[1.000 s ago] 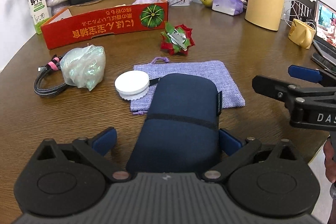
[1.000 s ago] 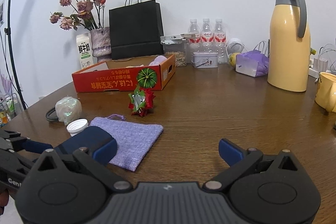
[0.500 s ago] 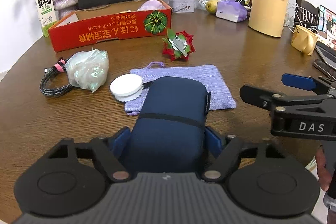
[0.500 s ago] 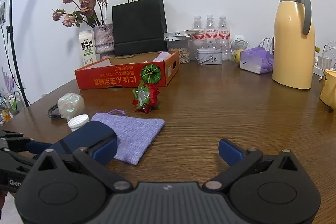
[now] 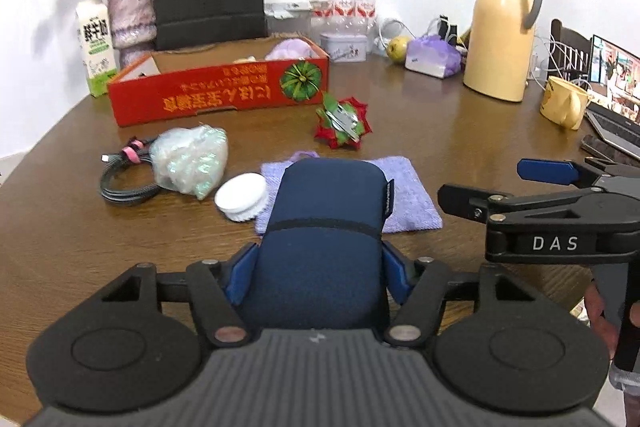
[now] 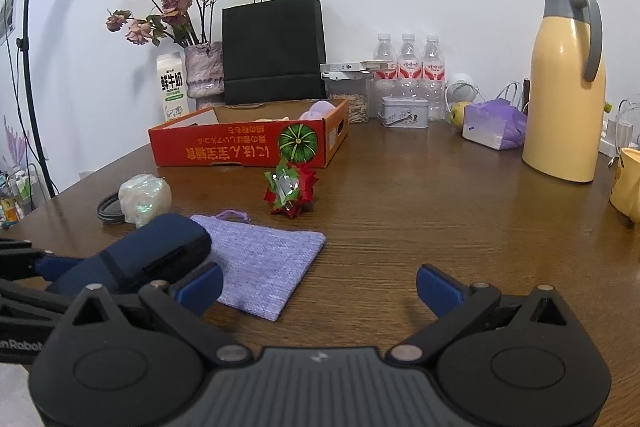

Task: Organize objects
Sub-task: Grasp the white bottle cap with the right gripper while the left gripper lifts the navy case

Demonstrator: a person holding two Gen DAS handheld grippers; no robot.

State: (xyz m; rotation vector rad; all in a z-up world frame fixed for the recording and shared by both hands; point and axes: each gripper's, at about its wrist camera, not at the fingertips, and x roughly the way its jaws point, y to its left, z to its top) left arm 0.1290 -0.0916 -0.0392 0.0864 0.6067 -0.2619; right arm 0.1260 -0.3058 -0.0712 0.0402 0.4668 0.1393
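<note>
Navy case [image 5: 326, 227] clamped between the left gripper's [image 5: 316, 273] jaws above a wooden table [image 5: 460, 143]; right gripper [image 6: 318, 285] spread wide, holding nothing.

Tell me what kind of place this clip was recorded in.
Probably a home or small-office room, not a lab: a cluttered round wooden table against a white wall, with a vase of dried roses, a yellow thermos jug, and an open laptop at the edge.

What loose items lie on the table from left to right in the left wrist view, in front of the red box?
Black cable → crinkly plastic bag → white lid → purple pouch, with the red-and-green paper flower lying farther back.
</note>
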